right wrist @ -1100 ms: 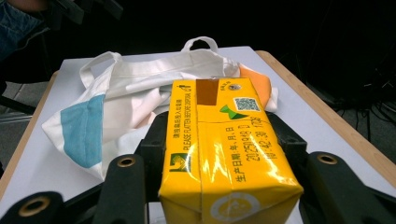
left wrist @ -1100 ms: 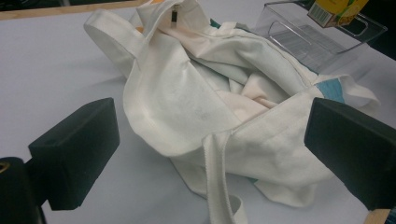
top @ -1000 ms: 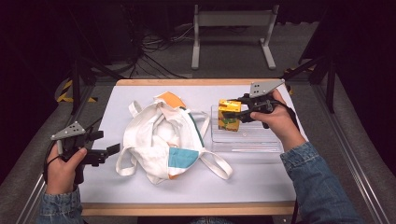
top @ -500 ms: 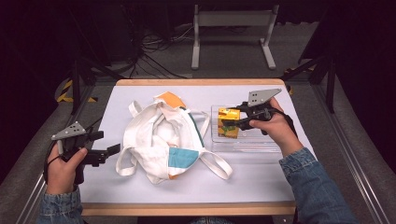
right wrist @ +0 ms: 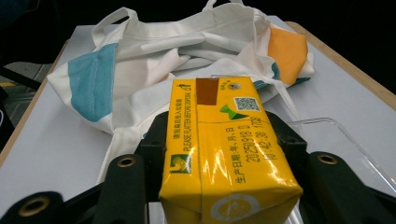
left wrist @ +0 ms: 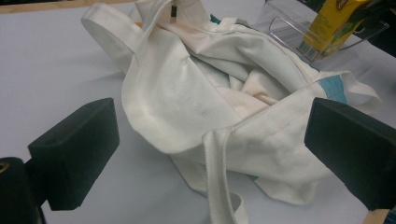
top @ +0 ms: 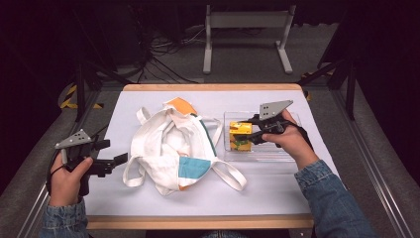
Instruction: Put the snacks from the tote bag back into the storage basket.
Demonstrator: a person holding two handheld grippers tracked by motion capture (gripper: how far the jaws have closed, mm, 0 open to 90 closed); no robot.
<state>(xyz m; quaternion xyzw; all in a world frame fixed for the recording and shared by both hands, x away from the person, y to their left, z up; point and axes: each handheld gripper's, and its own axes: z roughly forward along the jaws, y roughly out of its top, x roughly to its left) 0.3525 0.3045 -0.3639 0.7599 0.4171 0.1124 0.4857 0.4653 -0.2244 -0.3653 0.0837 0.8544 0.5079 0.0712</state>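
A yellow drink carton (top: 239, 135) sits inside a clear plastic tray (top: 257, 154) right of centre, and my right gripper (top: 247, 135) is shut on it from the right. Close up, the carton (right wrist: 224, 154) shows between both black jaws, printed top facing the camera. A crumpled white tote bag (top: 171, 148) with blue and orange patches lies at the table's middle. My left gripper (top: 121, 159) rests at the left edge, open, jaws pointing at the bag. Its wide-apart pads (left wrist: 74, 151) frame the bag (left wrist: 224, 98) with nothing between them.
The white tabletop (top: 277, 188) has a wooden front edge (top: 198, 222). The bag's strap loops (top: 230, 173) trail toward the front. A metal stand (top: 245, 25) and cables lie on the floor beyond the table.
My right gripper has come down with the yellow carton, lowering it into the clear tray. The left gripper and the bag have stayed put.
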